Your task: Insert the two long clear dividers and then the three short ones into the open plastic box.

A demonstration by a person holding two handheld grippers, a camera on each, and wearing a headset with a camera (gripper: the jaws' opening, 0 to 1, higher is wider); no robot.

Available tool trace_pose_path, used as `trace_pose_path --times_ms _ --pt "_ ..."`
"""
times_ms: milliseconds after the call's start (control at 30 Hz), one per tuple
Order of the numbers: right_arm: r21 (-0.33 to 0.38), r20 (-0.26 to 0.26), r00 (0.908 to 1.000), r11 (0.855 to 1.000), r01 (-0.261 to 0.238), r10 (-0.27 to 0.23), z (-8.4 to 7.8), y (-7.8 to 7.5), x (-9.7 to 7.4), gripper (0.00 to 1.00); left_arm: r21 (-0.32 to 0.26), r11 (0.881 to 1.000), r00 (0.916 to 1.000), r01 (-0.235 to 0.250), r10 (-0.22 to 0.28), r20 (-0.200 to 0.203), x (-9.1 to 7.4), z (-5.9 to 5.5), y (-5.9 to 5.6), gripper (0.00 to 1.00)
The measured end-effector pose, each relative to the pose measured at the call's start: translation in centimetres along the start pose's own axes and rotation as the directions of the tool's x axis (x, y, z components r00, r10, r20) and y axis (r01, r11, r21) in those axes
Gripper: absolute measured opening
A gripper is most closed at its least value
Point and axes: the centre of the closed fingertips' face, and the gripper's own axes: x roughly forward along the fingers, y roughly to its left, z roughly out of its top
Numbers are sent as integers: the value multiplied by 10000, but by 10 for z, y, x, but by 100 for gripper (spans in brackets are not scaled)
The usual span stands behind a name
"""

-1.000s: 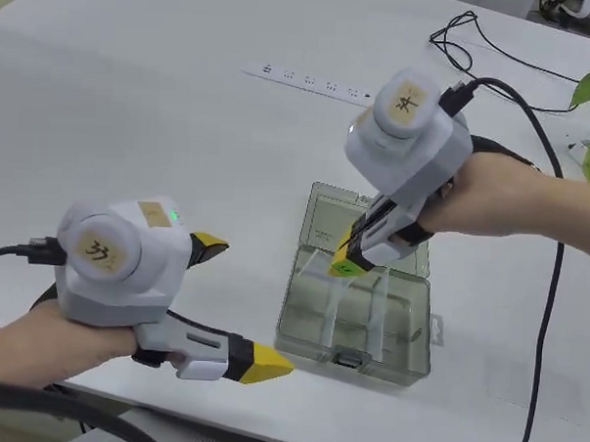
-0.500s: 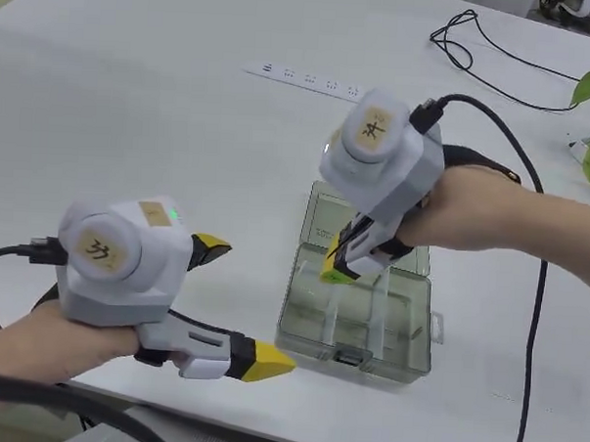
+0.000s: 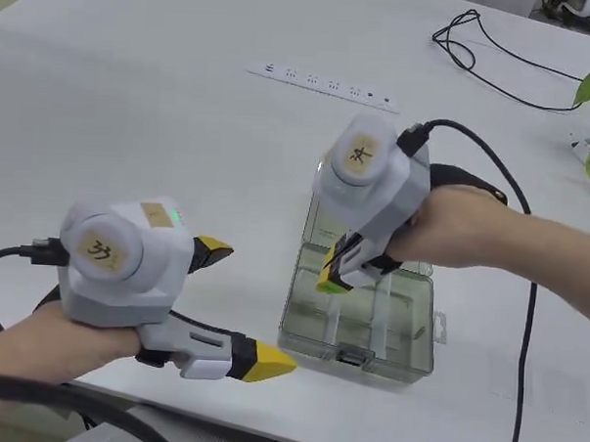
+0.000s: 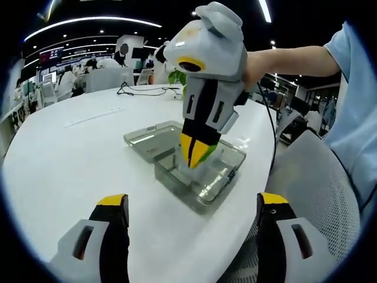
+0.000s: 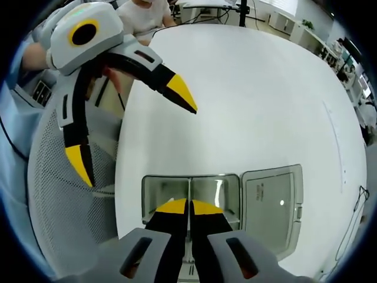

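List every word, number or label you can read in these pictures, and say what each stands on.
"33", handwritten, as best it reads: round tan sticker on top of the left gripper.
Handwritten mark, not legible: second round tan sticker, on top of the right gripper above the clear plastic box.
Small tan rectangular label on the left gripper: nothing readable.
Markings on the long white power strip: too small to read.

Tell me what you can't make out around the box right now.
- Head view: the right gripper covers part of the box, so the count of seated dividers is unclear.
- Right gripper view: whether the shut jaws pinch another divider; too thin, transparent.
- Left gripper view: box interior too small.
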Motion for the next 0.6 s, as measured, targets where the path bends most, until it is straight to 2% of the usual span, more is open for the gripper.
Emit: trace_pose_path --times_ms 200,400,600 --pt "-8 -191 9998 10000 87 -87 0 0 6 2 3 10000 10000 -30 30 -8 -1 0 1 91" --pt "-356 -565 9981 9991 221 -241 -2 -1 11 2 44 10000 10000 -14 14 -33 -1 1 1 91" --pt "-209 -571 9981 9995 238 -249 -3 -2 12 2 91 10000 10000 -26 26 -9 0 3 2 91"
